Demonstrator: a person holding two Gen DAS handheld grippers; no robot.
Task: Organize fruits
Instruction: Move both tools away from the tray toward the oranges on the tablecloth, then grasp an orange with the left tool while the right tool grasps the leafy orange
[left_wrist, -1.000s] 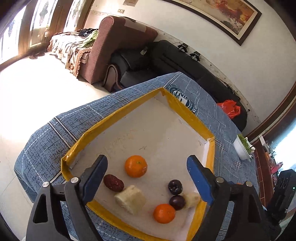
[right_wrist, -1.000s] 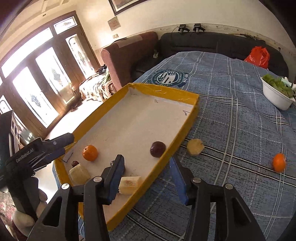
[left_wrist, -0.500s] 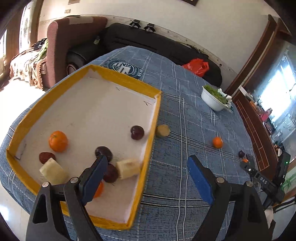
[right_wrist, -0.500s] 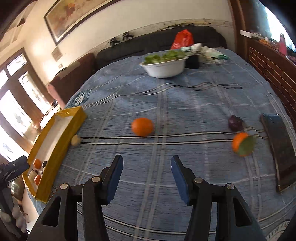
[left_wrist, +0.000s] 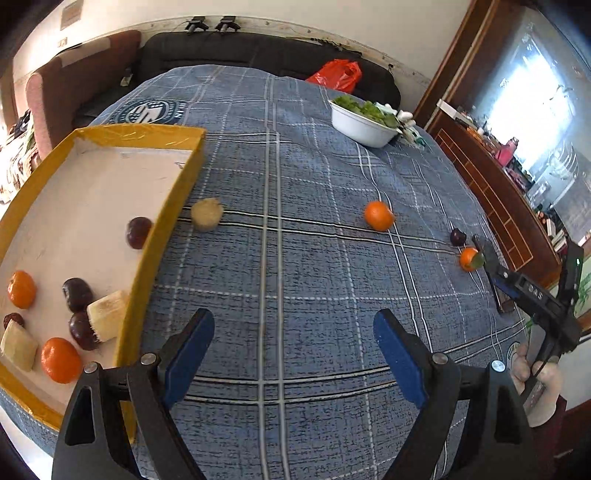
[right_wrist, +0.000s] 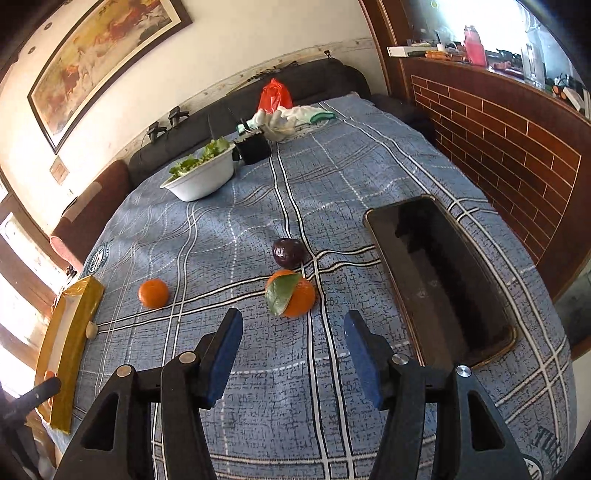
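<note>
Left gripper (left_wrist: 293, 345) is held wide apart over bare cloth, nothing between the jaws. Right gripper (right_wrist: 291, 354) jaws are opening, empty, just short of the leafed orange (right_wrist: 291, 298) near the table's right edge, plum (right_wrist: 289, 253) touching behind it. Yellow tray (left_wrist: 147, 266) sits at the left edge, fruit inside.

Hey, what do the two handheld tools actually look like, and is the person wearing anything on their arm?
Both the left tool and the right tool have black angular arms with triangular cut-outs, silver pivot rivets and blue finger pads. A dark red sleeve shows at the wrist holding the right tool.
</note>
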